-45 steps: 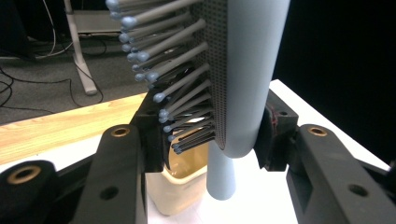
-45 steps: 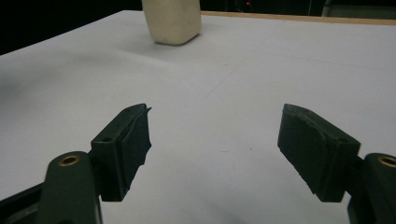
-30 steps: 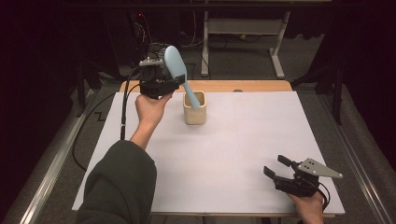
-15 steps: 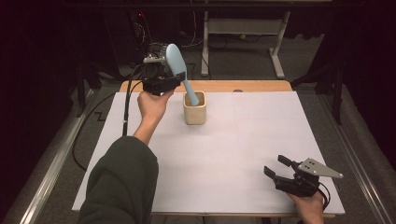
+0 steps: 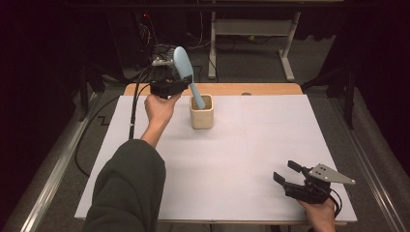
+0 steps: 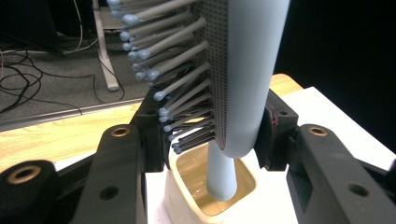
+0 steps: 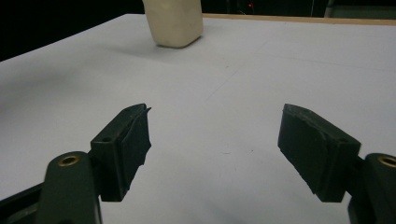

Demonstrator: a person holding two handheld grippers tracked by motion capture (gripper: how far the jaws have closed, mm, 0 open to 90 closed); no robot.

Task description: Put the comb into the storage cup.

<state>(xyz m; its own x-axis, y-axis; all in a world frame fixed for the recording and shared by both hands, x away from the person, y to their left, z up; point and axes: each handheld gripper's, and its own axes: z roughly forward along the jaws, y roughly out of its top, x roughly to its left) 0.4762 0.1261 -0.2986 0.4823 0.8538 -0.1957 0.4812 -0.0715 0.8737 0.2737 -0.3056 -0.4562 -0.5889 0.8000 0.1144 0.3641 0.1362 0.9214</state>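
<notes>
A light blue hairbrush (image 5: 183, 65) stands tilted with its handle end inside a cream square cup (image 5: 201, 116) at the far middle of the white table. My left gripper (image 5: 178, 84) is shut on the brush where head meets handle. In the left gripper view the pads press the brush (image 6: 243, 70) from both sides, bristles to the left, above the cup (image 6: 184, 198). My right gripper (image 5: 285, 171) rests low at the near right, open with nothing between its fingers. In the right gripper view, the right gripper (image 7: 215, 144) points across the sheet toward the cup (image 7: 173, 23).
A white sheet (image 5: 251, 150) covers the table, with a wooden strip (image 5: 241, 88) bare along the far edge. A black cable (image 5: 133, 111) trails from the left gripper off the left side. A white metal stand (image 5: 251, 29) is on the floor behind the table.
The left hand and the brush have shifted only slightly, a touch to the right, with the handle staying in the cup. The right gripper has kept still.
</notes>
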